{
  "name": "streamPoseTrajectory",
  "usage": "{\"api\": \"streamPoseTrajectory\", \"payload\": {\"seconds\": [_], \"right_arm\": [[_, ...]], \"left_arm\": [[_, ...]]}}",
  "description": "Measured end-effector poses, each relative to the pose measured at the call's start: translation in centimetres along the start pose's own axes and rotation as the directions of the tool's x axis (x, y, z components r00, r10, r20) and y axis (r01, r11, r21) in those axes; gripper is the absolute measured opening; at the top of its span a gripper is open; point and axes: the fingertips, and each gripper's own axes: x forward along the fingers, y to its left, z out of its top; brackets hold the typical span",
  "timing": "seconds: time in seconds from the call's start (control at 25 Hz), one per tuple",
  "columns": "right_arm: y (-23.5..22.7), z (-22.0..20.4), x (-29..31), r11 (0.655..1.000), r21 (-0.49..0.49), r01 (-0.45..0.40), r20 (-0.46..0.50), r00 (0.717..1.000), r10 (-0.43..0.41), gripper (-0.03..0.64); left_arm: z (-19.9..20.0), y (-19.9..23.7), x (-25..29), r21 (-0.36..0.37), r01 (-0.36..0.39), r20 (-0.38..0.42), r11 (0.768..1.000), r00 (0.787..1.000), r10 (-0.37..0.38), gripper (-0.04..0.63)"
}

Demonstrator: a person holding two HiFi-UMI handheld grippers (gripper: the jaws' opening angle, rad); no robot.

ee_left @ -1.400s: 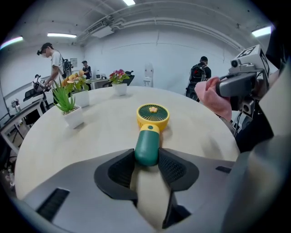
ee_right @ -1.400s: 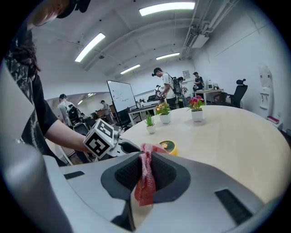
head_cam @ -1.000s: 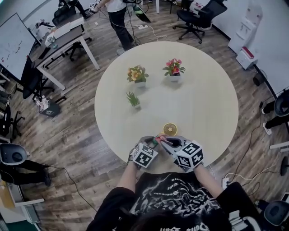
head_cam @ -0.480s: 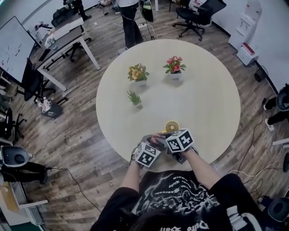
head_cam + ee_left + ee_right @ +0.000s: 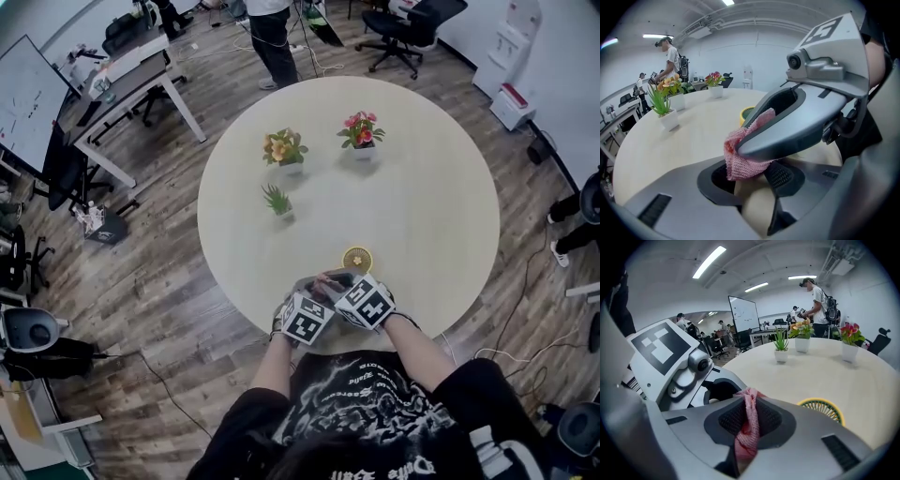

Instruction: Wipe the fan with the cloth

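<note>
**Mia:** Where is the fan?

**Tom:** The little yellow fan [image 5: 356, 258] lies flat on the round table [image 5: 422, 187], near the edge where the person holding the grippers stands. It is just past the two grippers

**Mia:** And the cloth?

**Tom:** The pink cloth [image 5: 745, 154] is up off the table, right where the two grippers meet. It looks like knitted stuff, all bunched up. It is near the fan but not on it

**Mia:** Who has it?

**Tom:** The right gripper [image 5: 749, 423] does. Its two jaws are squeezed together on the cloth, and a pink fold pokes out above them

**Mia:** What about the other one?

**Tom:** The left gripper [image 5: 754, 187] has its jaws a bit apart. You can see the pale table in the gap. The loose end of the cloth hangs down over that gap, by one dark pad. The tip of the right gripper sits just above it

**Mia:** What else is on the table?

**Tom:** Three small pots, well away from the fan. There is a spiky green plant [image 5: 275, 203], a pot of orange flowers [image 5: 284, 150] and a pot of pink flowers [image 5: 360, 134]. The two flower pots stand farther back

**Mia:** Is anybody else there?

**Tom:** Yes, another person [image 5: 272, 37] stands on the floor beyond the far side of the table
</note>
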Motion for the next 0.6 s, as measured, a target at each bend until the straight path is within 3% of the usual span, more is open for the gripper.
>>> {"api": "streamPoseTrajectory", "payload": {"seconds": [0.28, 0.44, 0.6], "right_arm": [[-1.0, -0.1, -0.8, 0.997, 0.037, 0.075, 0.051, 0.996, -0.077, 0.057], [-3.6, -0.2, -1.8, 0.982, 0.063, 0.176, 0.078, 0.981, -0.180, 0.054], [-4.8, -0.4, -2.6, 0.978, 0.091, 0.189, 0.081, 0.977, -0.196, 0.054]], "left_arm": [[0.0, -0.1, 0.0, -0.009, 0.002, -0.001, 1.000, 1.000, -0.002, 0.180], [0.0, 0.1, 0.2, -0.009, -0.001, -0.002, 1.000, 1.000, 0.000, 0.179], [0.0, 0.1, 0.1, -0.009, -0.001, -0.003, 1.000, 1.000, 0.001, 0.178]]}}
